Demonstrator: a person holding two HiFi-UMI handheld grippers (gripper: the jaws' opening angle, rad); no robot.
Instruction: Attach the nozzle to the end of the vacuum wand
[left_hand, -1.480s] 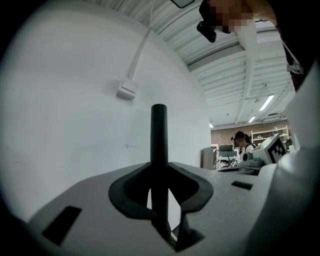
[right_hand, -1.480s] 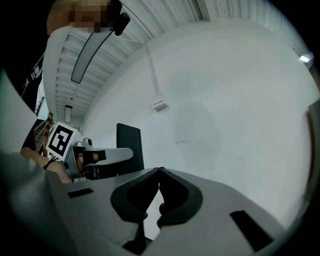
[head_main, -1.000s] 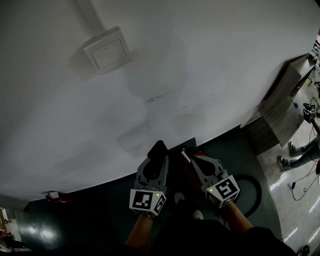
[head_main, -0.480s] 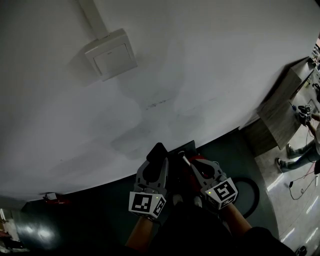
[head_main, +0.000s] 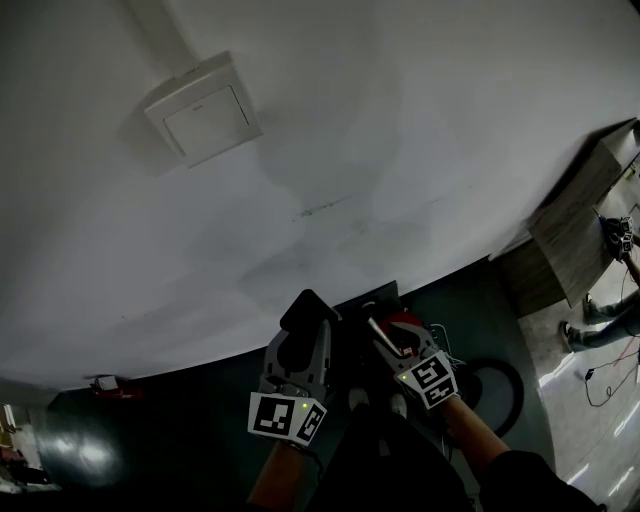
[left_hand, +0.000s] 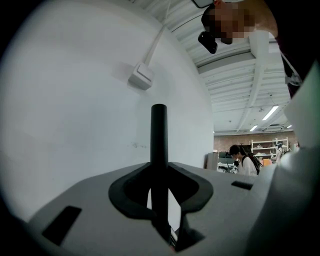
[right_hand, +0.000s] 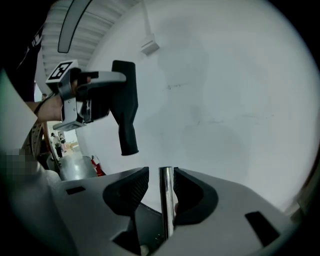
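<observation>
**Ana:** Can any writing be read?

**Ben:** Only black-and-white square patterns: the left marker cube (head_main: 285, 417) behind the left gripper (head_main: 298, 340), and the right marker cube (head_main: 430, 380) behind the right gripper (head_main: 388, 338). No lettering is legible.

**Ana:** Where is the nozzle?

**Ben:** The black nozzle (head_main: 306, 308) is pinched in the left gripper, in front of the white wall (head_main: 400, 150). The metal wand (right_hand: 166, 200) stands between the right gripper's jaws, which have just been opening. A gap shows on one side of it, so it isn't clamped. Nozzle and wand are near each other but apart.

**Ana:** What surrounds them?

**Ben:** A square box (head_main: 200, 108) is on the wall and a black hose loop (head_main: 518, 392) lies on the dark floor (head_main: 150, 440). There is also a wooden cabinet (head_main: 575, 215), and a small red object (head_main: 105, 384) at the wall's foot.

**Ana:** How do the views differ?

**Ben:** The left gripper view shows the nozzle edge-on and a person (left_hand: 244, 159) by distant shelves. The right gripper view shows the nozzle's broad side, narrow end downward.
</observation>
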